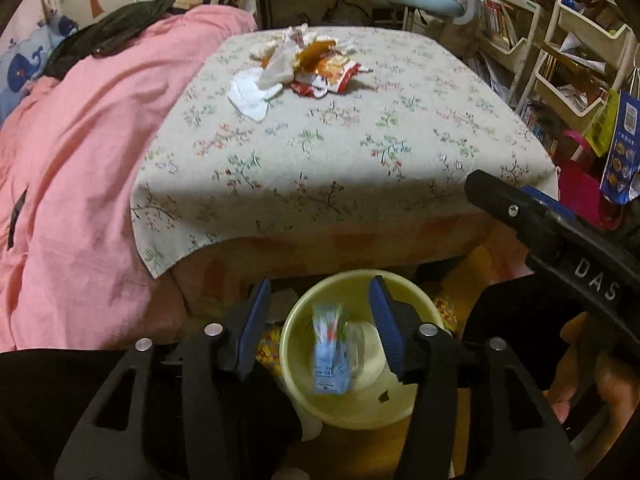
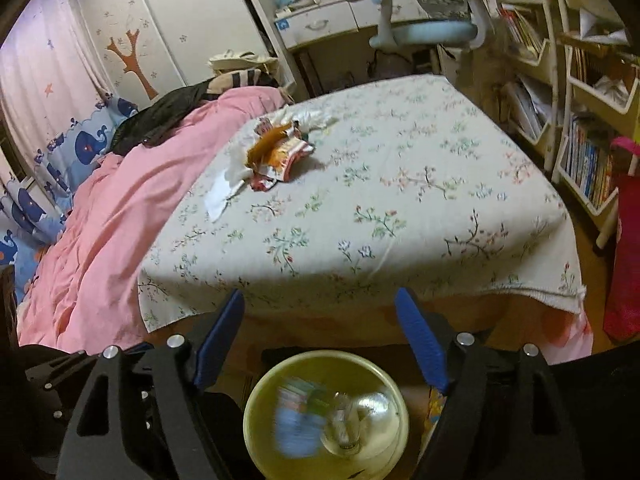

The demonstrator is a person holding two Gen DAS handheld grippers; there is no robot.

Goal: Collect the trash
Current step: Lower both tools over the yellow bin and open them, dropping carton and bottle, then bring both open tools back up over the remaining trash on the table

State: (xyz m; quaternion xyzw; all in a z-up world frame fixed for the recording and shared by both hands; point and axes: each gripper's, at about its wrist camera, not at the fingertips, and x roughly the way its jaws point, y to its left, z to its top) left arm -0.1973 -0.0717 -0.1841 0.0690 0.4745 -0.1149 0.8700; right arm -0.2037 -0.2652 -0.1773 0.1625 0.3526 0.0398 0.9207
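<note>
Both grippers hang over the yellow bin (image 1: 352, 360) on the floor at the foot of the bed (image 1: 340, 152), and a blurred blue-and-white packet (image 1: 330, 354) sits between the spread fingers of the left gripper (image 1: 320, 332), seemingly dropping into the bin, so the step in hand looks like a release. The right gripper (image 2: 320, 344) also has its fingers wide apart and carries nothing. A clear crumpled piece (image 2: 346, 424) lies in the bin beside the packet. The remaining trash pile (image 1: 298, 66), tissues and orange wrappers, rests far up the floral cover near the pink quilt (image 1: 76, 168). The next move probably calls for a long reach over the bed's near edge; the cover between is open, shelves (image 2: 580, 120) crowd the right.
</note>
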